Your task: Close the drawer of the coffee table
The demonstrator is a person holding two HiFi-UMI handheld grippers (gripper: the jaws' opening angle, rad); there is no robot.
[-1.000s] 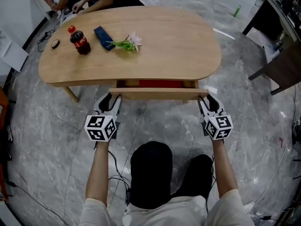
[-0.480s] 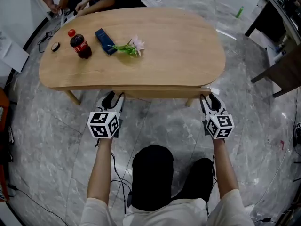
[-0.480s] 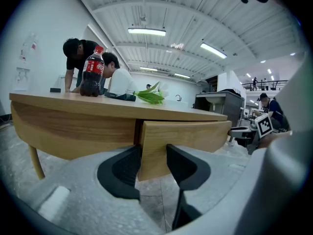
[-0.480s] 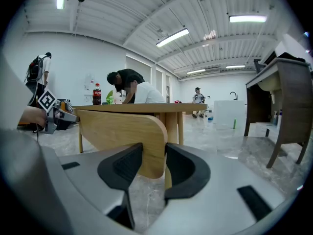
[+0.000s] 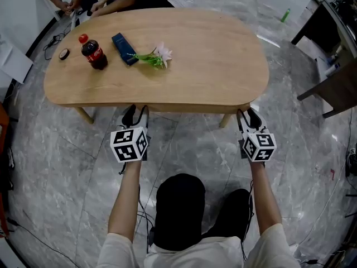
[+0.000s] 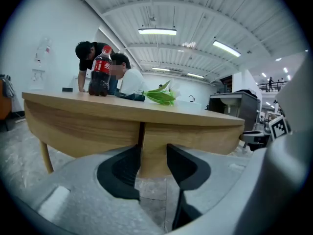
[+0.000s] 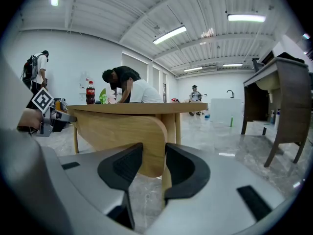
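Wood drawer front (image 6: 205, 136) sits shut, flush under the near edge of the coffee table (image 5: 184, 60); its long axis runs left-right across your view and its face points at you. Your left gripper (image 5: 135, 115) is at its left end by the seam and your right gripper (image 5: 249, 118) is at its rounded right end, both with jaws spread and clamping nothing, only the panel face showing in the gap. On top, well clear: cola bottle (image 5: 92, 50), dark blue flat object (image 5: 124, 45), flower (image 5: 153, 53).
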